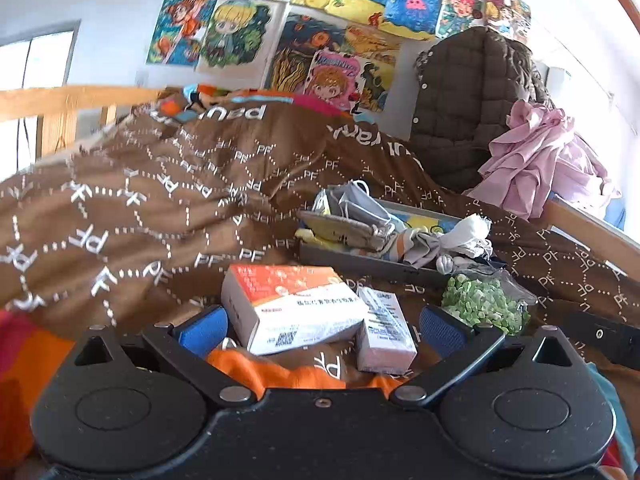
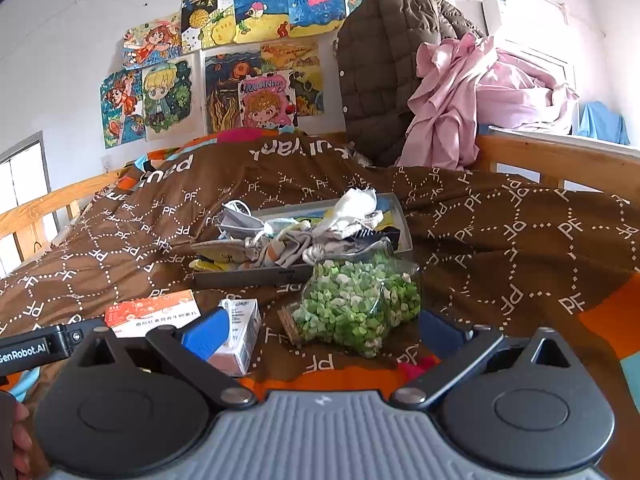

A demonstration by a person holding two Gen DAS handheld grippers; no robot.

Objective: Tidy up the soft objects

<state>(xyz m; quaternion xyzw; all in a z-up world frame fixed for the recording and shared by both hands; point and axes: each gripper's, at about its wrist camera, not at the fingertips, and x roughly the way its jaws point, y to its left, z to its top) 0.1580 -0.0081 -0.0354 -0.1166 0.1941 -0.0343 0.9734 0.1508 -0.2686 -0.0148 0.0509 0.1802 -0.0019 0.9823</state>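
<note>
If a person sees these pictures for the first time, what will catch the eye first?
Probably the clear jar of green pieces, lying on the brown blanket between the open right gripper fingers. Behind it sits a grey tray heaped with soft items, and colourful drawings cover the wall.

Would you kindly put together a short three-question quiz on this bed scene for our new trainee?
1. True or false: the left gripper is shut on the orange-and-white box.
2. What fills the clear bag in front of the right gripper?
A. red beads
B. small green pieces
C. coins
3. Where do the grey face masks lie?

Key
1. False: both grippers are open, holding nothing.
2. B.
3. In the shallow grey tray on the brown quilt, together with other cloth items.
</note>
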